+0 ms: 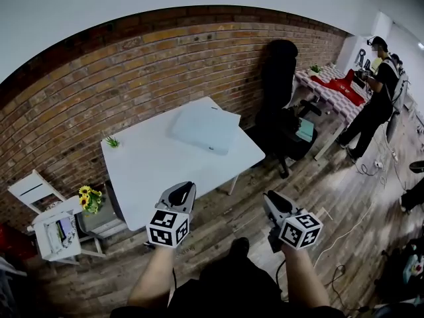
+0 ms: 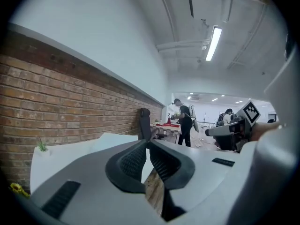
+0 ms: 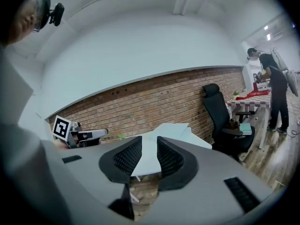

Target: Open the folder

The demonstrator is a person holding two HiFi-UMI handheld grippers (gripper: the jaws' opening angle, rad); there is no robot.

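White table (image 1: 152,171) stood against the brick wall (image 1: 99,91). The folder (image 1: 205,128), pale & flat, lay on the table's far half toward its right side. It looked closed, w/ nothing touching it. A small green plant (image 1: 111,141) sat at the table's far left corner.

Both grippers were on the near side of the table, well apart from the folder, each pointing roughly level toward it.

- Left gripper (image 1: 184,188): in the head view its tip overlapped the table's near edge. In its own view (image 2: 147,143) the ribbed pads were pressed together at the tips w/ nothing between them. Its marker cube (image 1: 167,228) sat just above the person's forearm.
- Right gripper (image 1: 270,199): off the table's near right corner, over the wood floor (image 1: 331,197). In its own view (image 3: 149,140) the pads stood apart w/ a clear gap, gripping nothing. The table top & folder showed beyond the gap. Its marker cube (image 1: 301,230) faced the head camera.

A black office chair (image 1: 278,78) stood just right of the table. Further right of the table was a second table w/ a checked cloth (image 1: 328,85), w/ a person in dark clothes (image 1: 374,98) standing at it. Left of the white table were sunflowers (image 1: 89,199) & a small white chair (image 1: 30,189).
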